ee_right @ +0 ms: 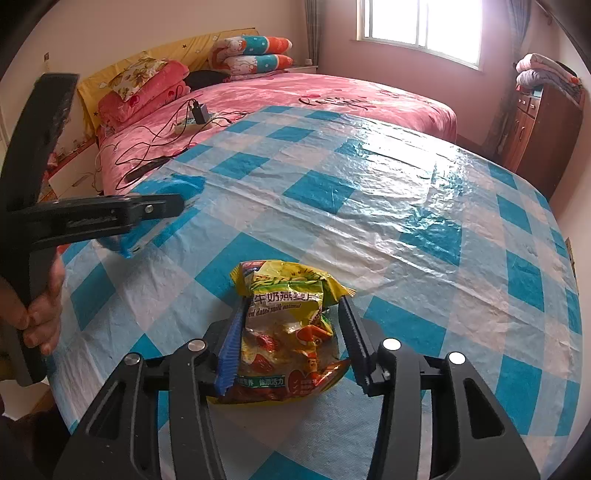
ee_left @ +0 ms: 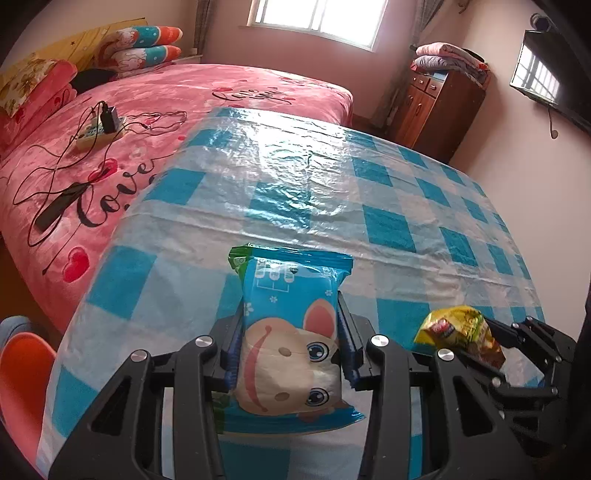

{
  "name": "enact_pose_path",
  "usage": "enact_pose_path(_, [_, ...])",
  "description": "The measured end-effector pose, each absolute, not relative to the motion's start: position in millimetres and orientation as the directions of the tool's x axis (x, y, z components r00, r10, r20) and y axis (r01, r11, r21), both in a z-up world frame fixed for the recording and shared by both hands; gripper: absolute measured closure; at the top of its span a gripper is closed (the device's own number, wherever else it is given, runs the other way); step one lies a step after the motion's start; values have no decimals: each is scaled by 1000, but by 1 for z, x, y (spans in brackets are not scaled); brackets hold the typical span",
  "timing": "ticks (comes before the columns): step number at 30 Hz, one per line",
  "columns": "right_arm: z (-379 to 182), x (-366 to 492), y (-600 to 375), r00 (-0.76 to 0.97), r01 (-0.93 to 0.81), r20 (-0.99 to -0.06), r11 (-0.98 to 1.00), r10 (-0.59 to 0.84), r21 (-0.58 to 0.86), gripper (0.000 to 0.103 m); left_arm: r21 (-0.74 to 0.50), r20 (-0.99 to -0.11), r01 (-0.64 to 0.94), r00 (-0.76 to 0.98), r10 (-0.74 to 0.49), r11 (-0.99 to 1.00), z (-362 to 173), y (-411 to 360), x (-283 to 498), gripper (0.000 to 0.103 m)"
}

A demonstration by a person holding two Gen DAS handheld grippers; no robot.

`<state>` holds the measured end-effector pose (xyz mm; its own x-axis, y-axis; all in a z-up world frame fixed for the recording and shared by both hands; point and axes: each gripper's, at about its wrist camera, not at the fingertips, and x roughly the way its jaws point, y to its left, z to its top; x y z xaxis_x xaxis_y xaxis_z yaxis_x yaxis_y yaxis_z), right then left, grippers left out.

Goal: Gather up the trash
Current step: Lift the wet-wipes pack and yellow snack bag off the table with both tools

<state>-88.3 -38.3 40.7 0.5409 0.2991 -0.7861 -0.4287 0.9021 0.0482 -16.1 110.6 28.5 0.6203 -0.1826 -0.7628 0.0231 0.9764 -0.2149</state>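
A blue snack packet [ee_left: 291, 332] with a cartoon animal is gripped between the two fingers of the left tongs [ee_left: 291, 339], closed against its sides, above the checked blue-and-white cloth of the table [ee_left: 369, 177]. A yellow oatmeal packet [ee_right: 288, 328] is held the same way in the right tongs [ee_right: 291, 332], also over the table. A pink bed [ee_left: 166, 96] with a tangled charger cable [ee_left: 107, 122] is seen behind.

Bright window [ee_left: 317, 18], pink bed [ee_left: 166, 107] w/ pillows, wood cabinet [ee_left: 439, 107].
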Motion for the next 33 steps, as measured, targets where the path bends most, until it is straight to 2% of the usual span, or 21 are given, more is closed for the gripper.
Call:
enact_pose_path(11, [47,-92,-31,566,-429,-765,902,306,43,60,-257,-751,7,627,-204,966,30,135,-49,60])
enact_pose_path(33, [65,-95,-2,593,-399,-744,915,308,61,61,-342,-700,-20,673,-241,939,33,195,-88,60])
